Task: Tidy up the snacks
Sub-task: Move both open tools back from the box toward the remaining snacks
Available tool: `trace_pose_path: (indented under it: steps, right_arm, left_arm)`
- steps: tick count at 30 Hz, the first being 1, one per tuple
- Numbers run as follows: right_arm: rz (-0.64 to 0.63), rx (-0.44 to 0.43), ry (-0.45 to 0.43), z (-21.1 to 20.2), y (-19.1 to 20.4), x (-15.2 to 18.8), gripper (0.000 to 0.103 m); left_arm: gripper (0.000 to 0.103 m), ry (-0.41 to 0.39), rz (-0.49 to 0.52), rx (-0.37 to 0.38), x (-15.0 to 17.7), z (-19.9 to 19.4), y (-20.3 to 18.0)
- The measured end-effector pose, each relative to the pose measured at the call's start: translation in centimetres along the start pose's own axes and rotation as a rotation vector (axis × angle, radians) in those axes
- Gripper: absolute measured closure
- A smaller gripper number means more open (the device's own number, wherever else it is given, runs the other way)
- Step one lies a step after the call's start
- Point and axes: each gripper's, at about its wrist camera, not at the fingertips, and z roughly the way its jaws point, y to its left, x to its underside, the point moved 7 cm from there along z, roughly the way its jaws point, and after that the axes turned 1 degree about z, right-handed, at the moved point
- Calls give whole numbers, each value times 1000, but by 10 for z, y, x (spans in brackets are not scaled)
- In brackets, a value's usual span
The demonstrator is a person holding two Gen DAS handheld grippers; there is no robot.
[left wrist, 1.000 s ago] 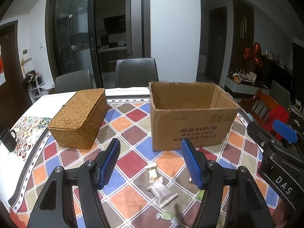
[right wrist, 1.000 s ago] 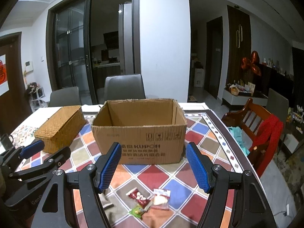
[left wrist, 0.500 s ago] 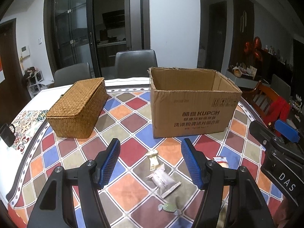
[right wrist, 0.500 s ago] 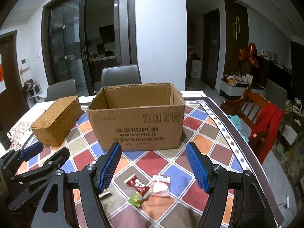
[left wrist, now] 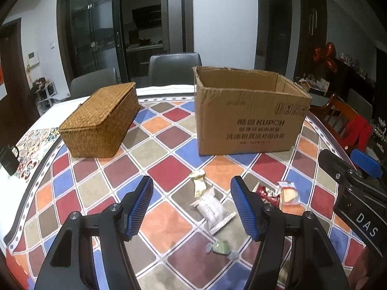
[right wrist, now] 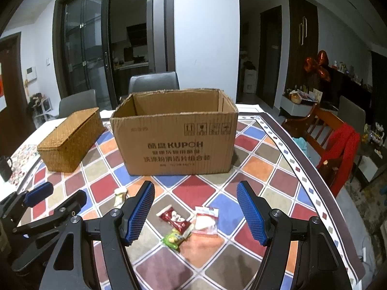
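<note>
left gripper (left wrist: 191, 205): jaws apart, nothing between the pads; hovers over the white packet (left wrist: 211, 209), probably the first pick.
right gripper (right wrist: 195, 211): also released, empty; aimed at the red packet (right wrist: 173, 218) and pink-white packet (right wrist: 205, 221).
snacks: loose on the checked tablecloth (right wrist: 193, 191), in front of the cardboard box (right wrist: 176, 135); green packet (right wrist: 173, 238) touches the red one, gold wrapper (left wrist: 199, 181) and green candy (left wrist: 221, 246) lie apart.
box: open top, flaps gone, near the pile; likely the drop target.
wicker basket (left wrist: 101, 120): lid shut, off to the left, so a less handy target.
stage: approach, nothing picked yet.
risk: thin flat wrappers, pads may slide over them.
</note>
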Motion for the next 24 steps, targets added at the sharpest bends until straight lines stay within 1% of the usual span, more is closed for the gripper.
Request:
trace_pose_path:
  steps: [5,10,16,24]
  right_arm:
    - [-1,-4,22,4,1,13,32]
    - [-13,-16,43,7,5,26,32]
    - [-22,-20,56,10,6,38,32]
    - [-31,-22,96,18,7,56,32]
  left_arm:
    - [37,2,-11,-16,13,0,4]
    - [37,13,-12,-13,27,2,3]
    - [37,46,9,7,48,6,-5]
    - [37,84,21,62,68,16,-14]
